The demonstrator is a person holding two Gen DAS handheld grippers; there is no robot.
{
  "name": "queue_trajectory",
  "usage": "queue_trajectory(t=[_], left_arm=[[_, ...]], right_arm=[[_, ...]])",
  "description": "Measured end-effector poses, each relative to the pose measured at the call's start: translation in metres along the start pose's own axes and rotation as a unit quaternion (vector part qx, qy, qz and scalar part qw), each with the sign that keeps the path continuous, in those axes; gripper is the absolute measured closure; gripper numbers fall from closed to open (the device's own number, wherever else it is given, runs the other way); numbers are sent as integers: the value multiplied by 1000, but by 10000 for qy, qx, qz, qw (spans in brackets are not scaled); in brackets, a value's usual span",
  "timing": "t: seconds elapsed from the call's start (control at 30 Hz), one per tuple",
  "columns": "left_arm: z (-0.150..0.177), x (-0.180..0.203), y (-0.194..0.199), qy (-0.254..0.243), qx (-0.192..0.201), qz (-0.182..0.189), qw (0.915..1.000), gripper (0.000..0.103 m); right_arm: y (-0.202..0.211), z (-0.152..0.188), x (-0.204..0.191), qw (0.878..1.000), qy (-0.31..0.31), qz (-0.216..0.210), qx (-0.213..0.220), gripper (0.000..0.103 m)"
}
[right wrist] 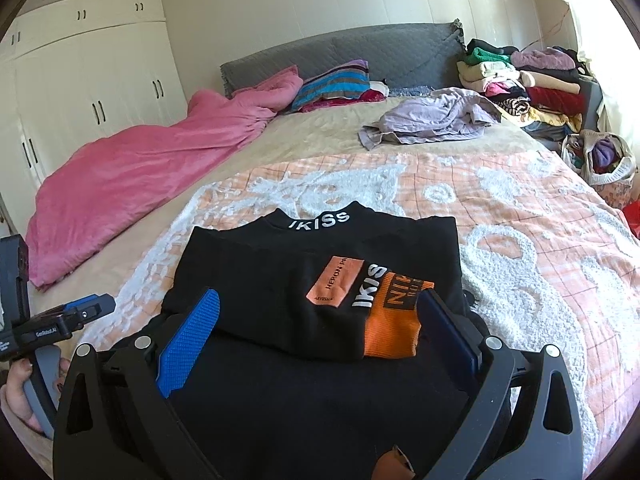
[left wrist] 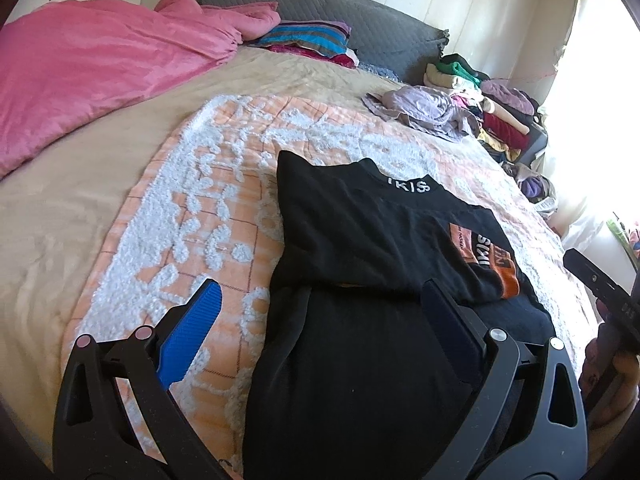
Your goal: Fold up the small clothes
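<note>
Pink duvet lay bunched along the left edge of the bed, running up toward the grey headboard. Striped pillow sat against the headboard, near its middle.

Left gripper hovered low over the near edge of the bed, jaws spread wide, nothing between them; its left finger stood over the orange-and-white blanket, its right finger over the black cloth.

Black sweatshirt lay flat on the blanket near the foot edge, partly folded: collar lettering toward the headboard, a sleeve with an orange cuff laid across the body.

Right gripper was also spread wide, empty, held just above the sweatshirt's near half, with the cuff between its fingers. Contact with the cloth could not be told.

Crumpled lilac garment rested toward the far right corner. A clothes pile stood beyond the right edge.
</note>
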State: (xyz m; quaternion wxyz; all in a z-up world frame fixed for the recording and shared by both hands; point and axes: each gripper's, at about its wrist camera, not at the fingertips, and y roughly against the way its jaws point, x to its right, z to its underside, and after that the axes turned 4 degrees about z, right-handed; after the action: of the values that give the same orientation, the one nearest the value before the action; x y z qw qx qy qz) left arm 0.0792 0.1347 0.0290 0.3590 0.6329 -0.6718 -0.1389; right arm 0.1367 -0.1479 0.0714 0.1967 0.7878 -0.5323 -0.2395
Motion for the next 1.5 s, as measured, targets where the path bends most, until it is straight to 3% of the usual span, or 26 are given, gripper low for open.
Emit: queue_trajectory(t=[0.87, 1.5], left_arm=[[29, -10, 46, -54, -99, -420, 9991, 10], [64, -28, 64, 58, -383, -580, 9976, 10]], right_arm=[[37, 20, 2, 9998, 194, 51, -67, 5], [46, 56, 11, 9981, 353, 241, -435, 5]])
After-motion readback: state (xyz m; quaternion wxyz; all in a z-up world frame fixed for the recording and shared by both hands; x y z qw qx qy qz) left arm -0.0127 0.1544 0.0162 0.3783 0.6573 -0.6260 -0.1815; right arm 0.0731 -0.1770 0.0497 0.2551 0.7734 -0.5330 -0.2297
